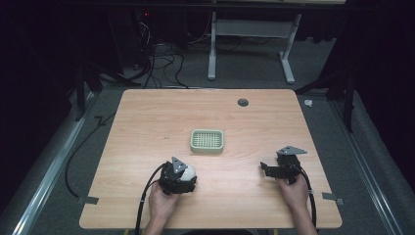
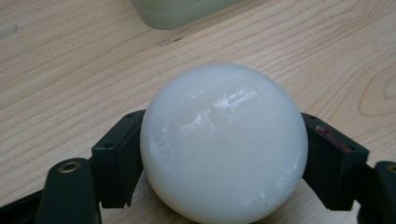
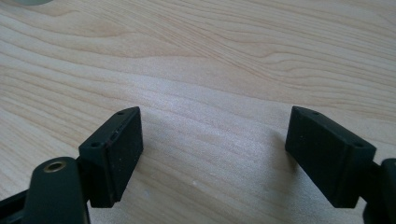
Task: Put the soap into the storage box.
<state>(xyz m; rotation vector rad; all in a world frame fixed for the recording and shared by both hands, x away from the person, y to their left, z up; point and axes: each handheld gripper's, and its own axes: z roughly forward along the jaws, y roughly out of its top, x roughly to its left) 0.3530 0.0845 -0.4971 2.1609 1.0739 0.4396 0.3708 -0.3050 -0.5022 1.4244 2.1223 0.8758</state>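
Left gripper (image 1: 187,172) of mine pinches a white soap bar (image 2: 223,144) near the green soap dish (image 1: 207,140); my right gripper (image 1: 266,168) hangs spread.

We see 2 black handheld grippers over the wooden table (image 1: 147,117). Left gripper (image 1: 188,172): black body, grey 3-cornered plate on top, thick black cable trailing off toward the table's near edge. Right gripper (image 1: 265,168): same black build, same grey plate, thinner black cable running back along the forearm. Forearms bare, no sleeves in sight. In the left gripper view, blocky matte black pads (image 2: 116,158), screw holes in their top faces, a brass-ringed hole on the arm at lower left, and a reddish mark on the right-hand pad. In the right gripper view, the pads (image 3: 114,154) match, with the same brass-ringed hole.
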